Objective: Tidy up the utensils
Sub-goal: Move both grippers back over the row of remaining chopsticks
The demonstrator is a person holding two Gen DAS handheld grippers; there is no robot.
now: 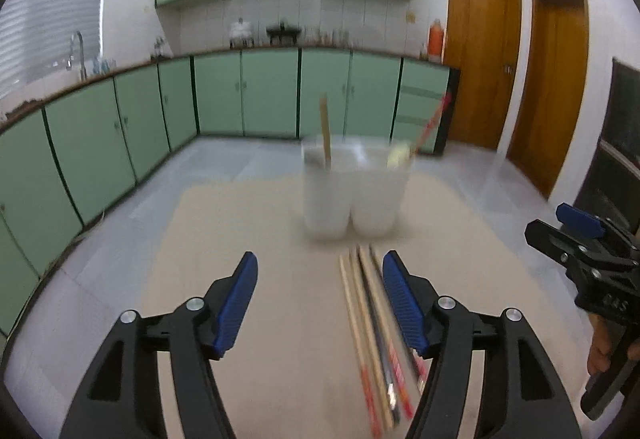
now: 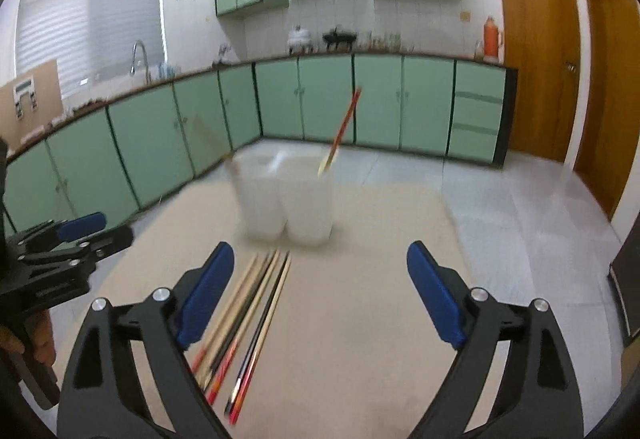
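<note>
Your left gripper (image 1: 320, 279) has its ribbed blue jaws parted with nothing between the pads, and your right gripper (image 2: 320, 267) has its jaws spread wider still, also gripping nothing. The chopsticks (image 1: 370, 323) lie loose in a bundle on the beige, matte worktop (image 1: 248, 231): long slim sticks, some pale wood, some dark, with red-orange bands at the near ends. In the left view they run just inside the right-hand pad; in the right view they (image 2: 248, 315) lie by the left-hand pad, partly under it. Ahead of them, just past their far tips, stands the holder (image 1: 354, 187), a frosted, translucent white plastic piece shaped as two rounded cups joined side by side. A plain wooden stick (image 1: 325, 131) stands nearly upright in its left cup, and a red chopstick (image 1: 430, 127) with a pale tip leans out of the right cup. Both views are blurred, so finer grain is lost. Round about are mint-green cabinets (image 2: 324, 95) with dark edges, brown wooden doors (image 1: 484, 55), an orange flask (image 2: 491, 37) and a pale tiled floor (image 2: 532, 215). Your right gripper shows at the right edge of the left view, well apart from the sticks
</note>
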